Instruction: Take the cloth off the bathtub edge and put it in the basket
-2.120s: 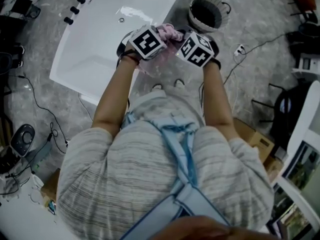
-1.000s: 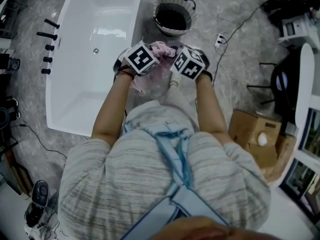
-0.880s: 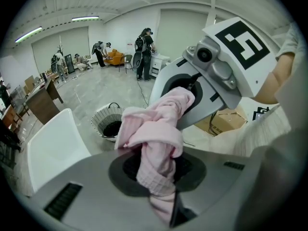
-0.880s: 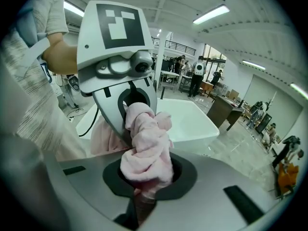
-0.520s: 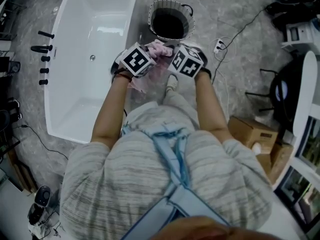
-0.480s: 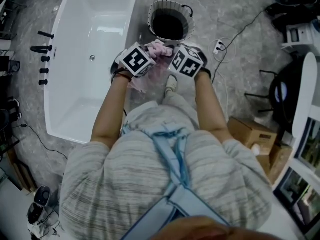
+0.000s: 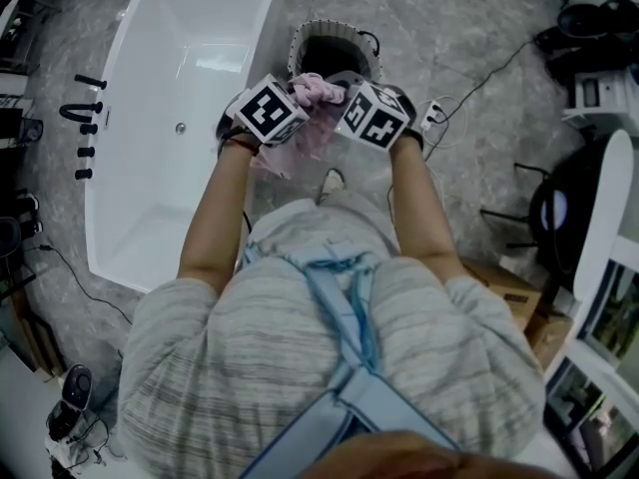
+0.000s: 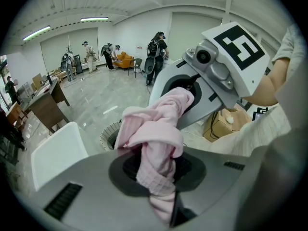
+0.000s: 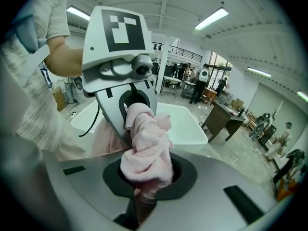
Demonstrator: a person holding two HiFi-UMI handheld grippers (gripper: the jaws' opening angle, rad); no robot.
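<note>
The pink cloth [image 7: 318,90] is off the bathtub [image 7: 180,98] and up in the air. It is bunched between the two tools, close to the near rim of the basket [image 7: 334,43]. I think this is the carrying step: the cloth is picked up but not yet in the basket.

The left gripper [image 8: 155,170] has its fingers [image 8: 86,191] nearly closed and pinching one end of the cloth. The right gripper [image 9: 147,170] has its fingers [image 9: 231,191] nearly closed too, squeezing the other end. The cloth goes from one to the other in a soft lump, and a loose bit hangs down under the left one.

The person stands on the floor next to the tub with both arms stretched out in front. The hands are side by side and close together. Both tools point forward and down, tipped a little toward each other.

Next, the lump should go right over the dark hole of the basket. Then both sets of fingers should open together so the cloth drops in. The hanging bit might catch on the rim, so it should be over the hole too.
</note>
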